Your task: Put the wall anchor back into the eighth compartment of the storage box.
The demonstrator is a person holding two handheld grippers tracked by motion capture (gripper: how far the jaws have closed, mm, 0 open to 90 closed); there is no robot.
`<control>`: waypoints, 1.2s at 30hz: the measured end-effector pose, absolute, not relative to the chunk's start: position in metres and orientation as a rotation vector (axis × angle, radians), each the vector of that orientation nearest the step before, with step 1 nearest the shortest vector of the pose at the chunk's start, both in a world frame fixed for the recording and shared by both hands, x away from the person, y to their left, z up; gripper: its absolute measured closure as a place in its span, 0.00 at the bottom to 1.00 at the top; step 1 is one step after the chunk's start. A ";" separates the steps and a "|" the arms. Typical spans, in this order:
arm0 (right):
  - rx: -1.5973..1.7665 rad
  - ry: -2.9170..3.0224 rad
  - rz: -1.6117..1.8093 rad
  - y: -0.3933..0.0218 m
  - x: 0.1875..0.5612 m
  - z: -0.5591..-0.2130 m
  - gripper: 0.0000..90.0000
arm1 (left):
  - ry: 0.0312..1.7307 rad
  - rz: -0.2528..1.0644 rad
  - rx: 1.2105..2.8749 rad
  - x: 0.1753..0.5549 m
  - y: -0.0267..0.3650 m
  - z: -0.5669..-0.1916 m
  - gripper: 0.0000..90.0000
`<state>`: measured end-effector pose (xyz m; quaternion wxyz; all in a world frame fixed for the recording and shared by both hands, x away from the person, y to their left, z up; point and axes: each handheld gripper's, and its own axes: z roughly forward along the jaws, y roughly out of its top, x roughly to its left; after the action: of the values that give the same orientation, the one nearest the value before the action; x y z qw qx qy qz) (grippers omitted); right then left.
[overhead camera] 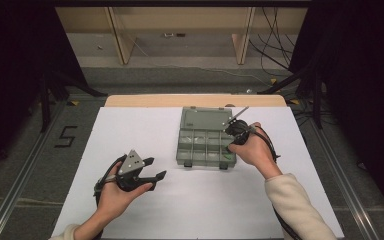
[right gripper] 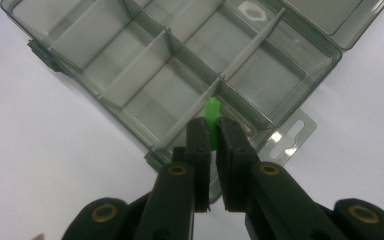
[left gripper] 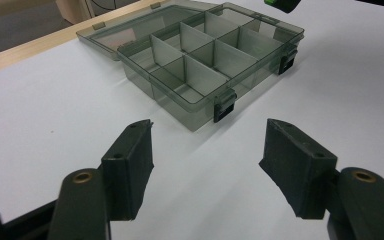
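Gripping a small green piece (right gripper: 212,120), jaws overhang smoky clear organizer (right gripper: 130,75).

We cannot make out the green piece (right gripper: 212,120) in full: most of it is buried between the closed jaws of the right gripper (right gripper: 211,131), and just its tip pokes out. In the high view that gripper (overhead camera: 236,131) is largely covered by the hand (overhead camera: 252,147) around it. The organiser box (right gripper: 170,70) runs off the top edge of the right gripper view, its lid cut short. In the left gripper view a green-and-black object (left gripper: 282,4) is clipped by the top edge, so we cannot say what it is. The person's forearms leave the high view at its bottom edge.
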<state>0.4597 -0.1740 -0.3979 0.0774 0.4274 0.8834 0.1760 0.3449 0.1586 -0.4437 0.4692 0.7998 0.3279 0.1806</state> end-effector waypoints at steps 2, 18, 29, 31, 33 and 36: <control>1.274 2.648 0.531 -0.175 0.461 -0.399 0.94 | 0.820 0.433 1.952 0.344 0.158 -0.444 0.41; 1.275 2.646 0.517 -0.175 0.462 -0.407 0.94 | 0.820 0.432 1.951 0.344 0.158 -0.444 0.41; 1.253 2.664 0.485 -0.174 0.465 -0.415 0.94 | 0.820 0.432 1.951 0.344 0.158 -0.444 0.41; 1.264 2.669 0.488 -0.174 0.465 -0.416 0.94 | 0.802 0.442 1.962 0.345 0.159 -0.444 0.41; 1.269 2.658 0.463 -0.174 0.465 -0.418 0.94 | 0.804 0.441 1.960 0.345 0.159 -0.444 0.41; 1.267 2.661 0.477 -0.174 0.465 -0.419 0.94 | 0.819 0.431 1.952 0.345 0.158 -0.444 0.41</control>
<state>0.4651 -0.1736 -0.4194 0.0780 0.4231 0.8885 0.1593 0.3445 0.1582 -0.4444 0.4713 0.7968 0.3345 0.1760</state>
